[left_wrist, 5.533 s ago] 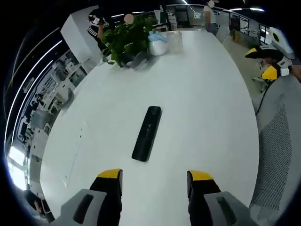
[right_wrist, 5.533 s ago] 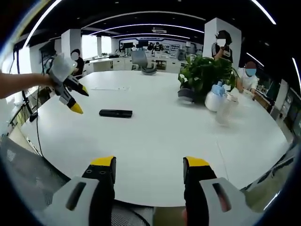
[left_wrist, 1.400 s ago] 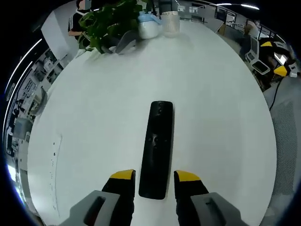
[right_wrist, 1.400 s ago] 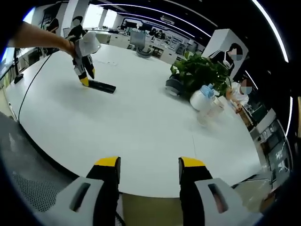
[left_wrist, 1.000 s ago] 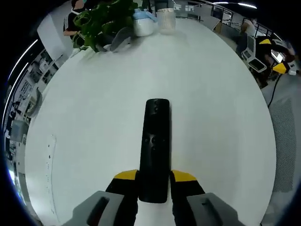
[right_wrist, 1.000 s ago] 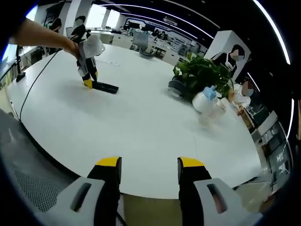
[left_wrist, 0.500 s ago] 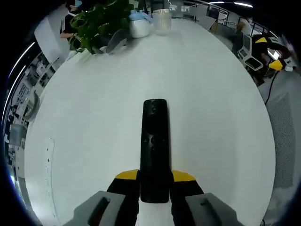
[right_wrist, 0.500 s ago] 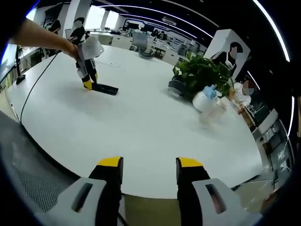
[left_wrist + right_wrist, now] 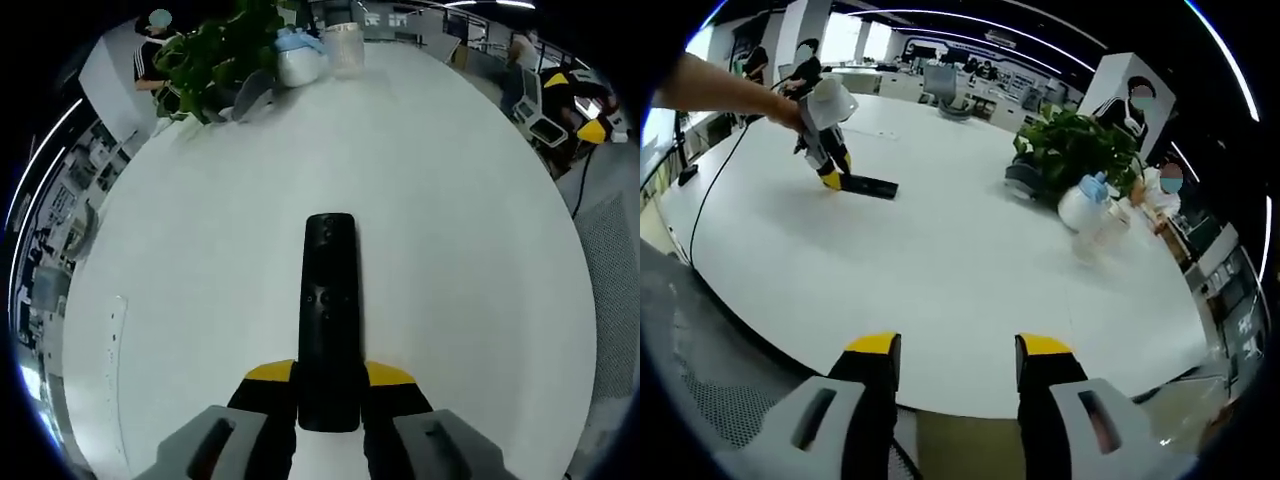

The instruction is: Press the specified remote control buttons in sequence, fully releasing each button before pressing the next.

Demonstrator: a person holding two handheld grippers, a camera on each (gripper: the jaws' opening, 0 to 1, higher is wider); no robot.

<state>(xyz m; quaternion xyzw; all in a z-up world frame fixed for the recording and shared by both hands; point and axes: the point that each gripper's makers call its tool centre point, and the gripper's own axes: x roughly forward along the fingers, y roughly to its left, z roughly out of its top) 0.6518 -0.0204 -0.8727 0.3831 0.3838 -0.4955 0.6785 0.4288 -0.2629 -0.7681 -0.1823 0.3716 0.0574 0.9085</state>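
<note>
A long black remote control (image 9: pixel 329 310) points straight away from me on the white round table (image 9: pixel 450 230) in the left gripper view. My left gripper (image 9: pixel 329 376) is shut on its near end, one yellow-tipped jaw on each long side. In the right gripper view the same remote control (image 9: pixel 868 186) shows far off at the left, with the left gripper (image 9: pixel 830 178) clamped on its end and a person's arm behind it. My right gripper (image 9: pixel 956 350) hangs open over the table's (image 9: pixel 970 270) near edge, nothing between its jaws.
A potted green plant (image 9: pixel 215 55), a blue-and-white bottle (image 9: pixel 298 58) and a clear cup (image 9: pixel 345 42) stand at the table's far side. People sit behind the plant (image 9: pixel 1070 145). A grey mesh chair (image 9: pixel 700 400) is below the table's near edge.
Since 1.4 s ago my left gripper has shut on the remote's near end. In the last half second the views only shifted slightly. The right gripper stays open.
</note>
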